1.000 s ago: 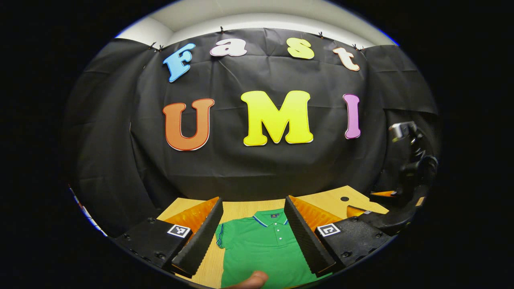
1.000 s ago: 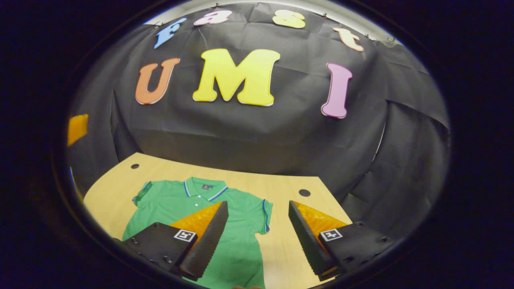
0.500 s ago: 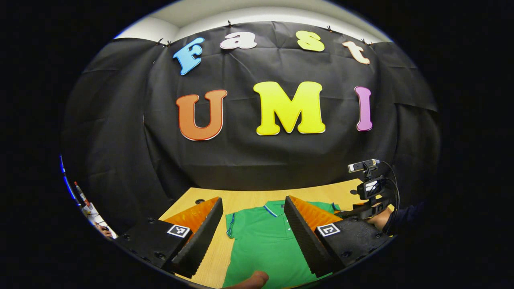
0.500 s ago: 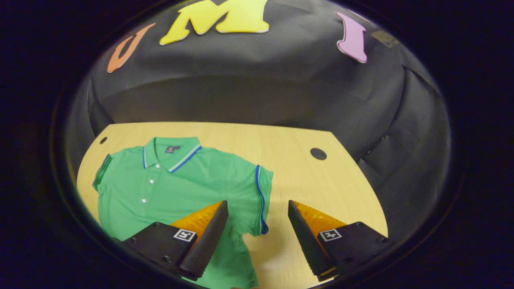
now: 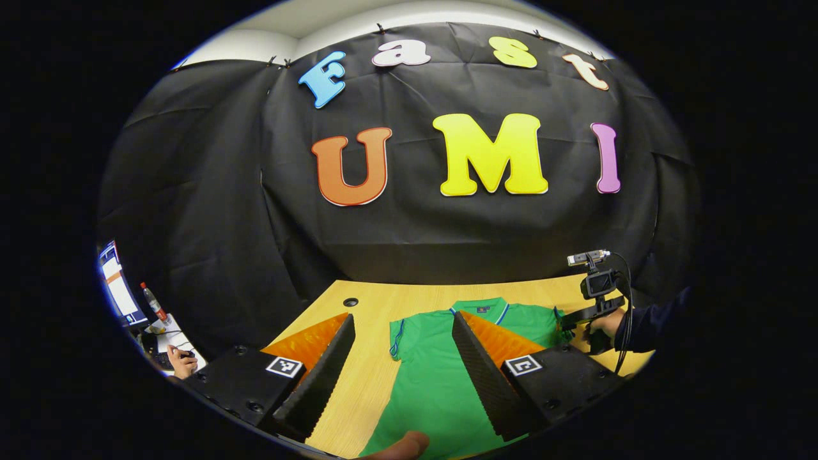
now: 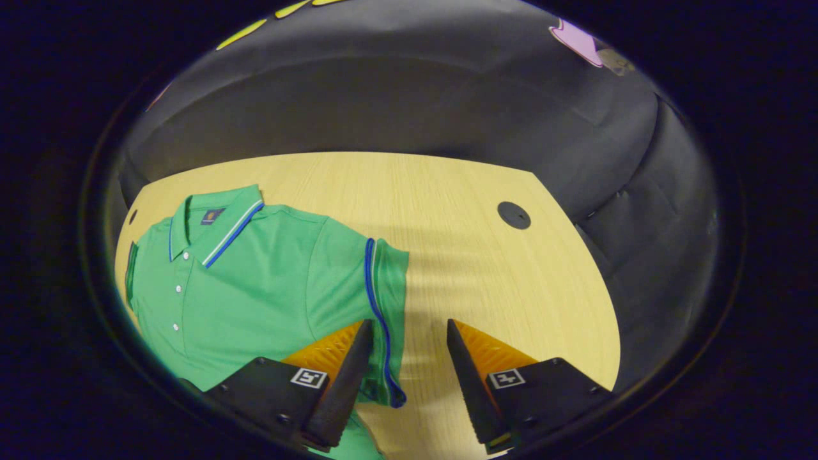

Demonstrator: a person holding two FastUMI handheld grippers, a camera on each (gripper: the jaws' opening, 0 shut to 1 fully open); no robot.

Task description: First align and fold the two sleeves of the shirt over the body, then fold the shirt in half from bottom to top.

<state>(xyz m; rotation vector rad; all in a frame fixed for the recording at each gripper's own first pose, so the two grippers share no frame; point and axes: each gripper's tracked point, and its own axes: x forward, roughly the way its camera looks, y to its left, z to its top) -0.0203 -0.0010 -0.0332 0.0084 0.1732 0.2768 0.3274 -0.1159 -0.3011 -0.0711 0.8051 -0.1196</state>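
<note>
A green polo shirt [image 6: 255, 281] with a blue-striped collar lies flat and face up on the wooden table [image 6: 486, 275]. My right gripper [image 6: 409, 322] is open and low over the shirt's sleeve [image 6: 386, 287], whose blue-trimmed hem runs between the fingers. In the left gripper view the shirt [image 5: 434, 377] lies ahead and slightly right. My left gripper [image 5: 402, 318] is open above the table, with the other sleeve [image 5: 397, 335] just beyond its gap. The right gripper [image 5: 597, 294] appears far right there, held by a hand in a dark sleeve.
The table has a round cable hole near each back corner [image 6: 514, 215] [image 5: 350, 301]. Black cloth walls the back and sides. A thumb [image 5: 399, 446] shows at the bottom edge. Beyond the booth at far left are a person's hand [image 5: 182, 364], a monitor [image 5: 118, 284] and a bottle [image 5: 153, 303].
My right gripper has dropped and tilted down toward the sleeve, its gap a little narrower. My left gripper has swung left, so the shirt now sits further right in its view.
</note>
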